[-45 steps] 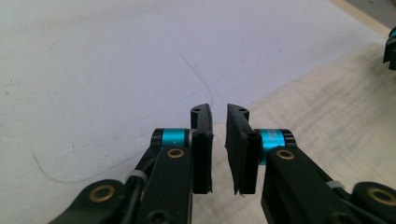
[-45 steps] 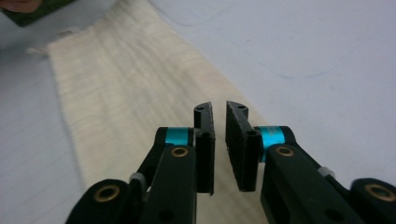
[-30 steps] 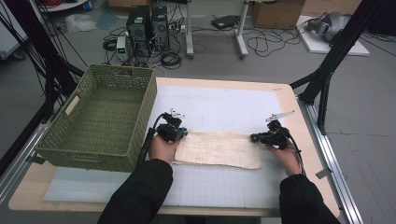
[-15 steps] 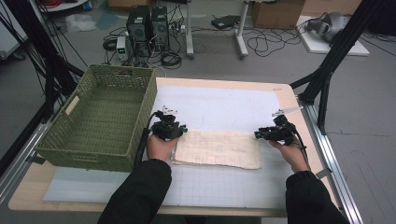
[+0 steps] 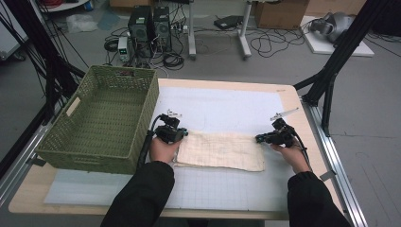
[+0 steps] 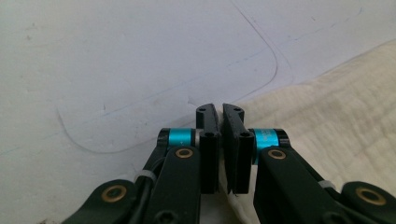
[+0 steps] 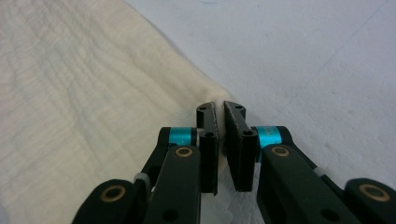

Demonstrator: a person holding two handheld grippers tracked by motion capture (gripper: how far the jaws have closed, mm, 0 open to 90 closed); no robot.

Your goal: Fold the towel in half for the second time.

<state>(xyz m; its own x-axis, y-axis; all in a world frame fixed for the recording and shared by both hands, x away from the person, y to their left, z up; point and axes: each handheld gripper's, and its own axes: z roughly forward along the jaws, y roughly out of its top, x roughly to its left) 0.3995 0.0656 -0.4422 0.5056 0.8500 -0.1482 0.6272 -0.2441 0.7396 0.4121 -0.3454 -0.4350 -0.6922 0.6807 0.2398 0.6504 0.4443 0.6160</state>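
A folded cream cloth (image 5: 220, 150) lies flat on the white mat (image 5: 222, 106). My left gripper (image 5: 184, 135) sits at its far left corner. In the left gripper view the jaws (image 6: 219, 109) have just been closing and now stand together, with the cloth's (image 6: 336, 107) edge pinched between them. My right gripper (image 5: 258, 138) is at the far right corner. Its jaws (image 7: 220, 108) have also just been closing and grip the tip of the cloth (image 7: 84, 93). A hand holds each gripper low against the mat.
A green woven basket (image 5: 85, 158) stands empty at the table's left, close beside my left hand. Bare mat extends beyond the cloth toward the far edge. Black frame legs (image 5: 331, 80) rise off the table's right side.
The right gripper drifted slightly outward from the cloth's end and returned to the corner. The left hand has hardly moved. The cloth lies as before.
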